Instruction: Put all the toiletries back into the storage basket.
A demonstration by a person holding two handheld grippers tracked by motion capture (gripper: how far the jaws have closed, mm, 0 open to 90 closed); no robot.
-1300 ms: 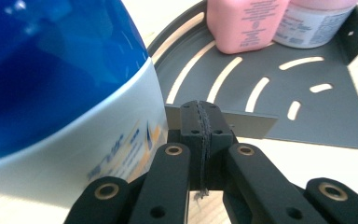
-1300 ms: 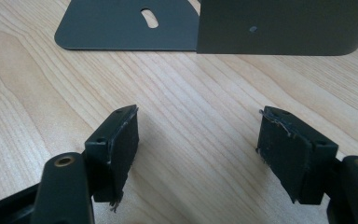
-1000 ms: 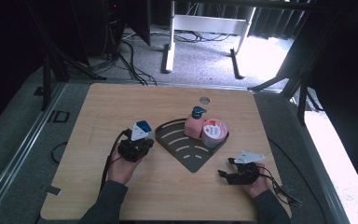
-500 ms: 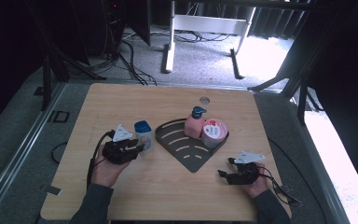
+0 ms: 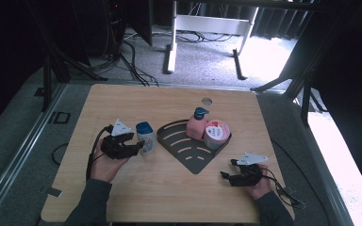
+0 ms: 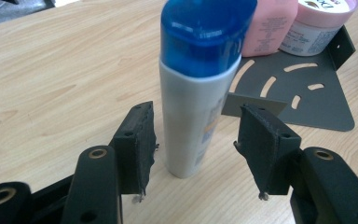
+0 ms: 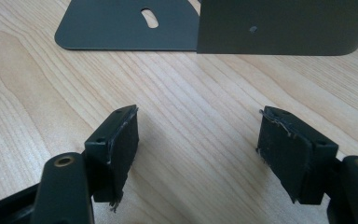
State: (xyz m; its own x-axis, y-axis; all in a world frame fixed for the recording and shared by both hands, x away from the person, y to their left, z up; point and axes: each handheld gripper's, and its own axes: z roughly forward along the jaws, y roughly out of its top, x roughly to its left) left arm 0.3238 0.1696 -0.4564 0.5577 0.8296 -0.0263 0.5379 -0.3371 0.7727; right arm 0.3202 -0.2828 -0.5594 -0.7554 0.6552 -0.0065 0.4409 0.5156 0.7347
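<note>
Two pads of the left tool stand apart from the white bottle with the blue cap, having just been opening; the bottle stands upright on the counter between them, just beside the dark corner rack. The right tool rests released, empty.

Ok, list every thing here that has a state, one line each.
White bottle with blue cap: upright on the table, cap shut, between the jaws, untouched.
Left gripper: open, jaws just been opening.
Right gripper: open, nothing between.
Pink pump bottle: upright in the rack.
Jar: lidded, in the rack.
Corner rack: flat on the table.
</note>
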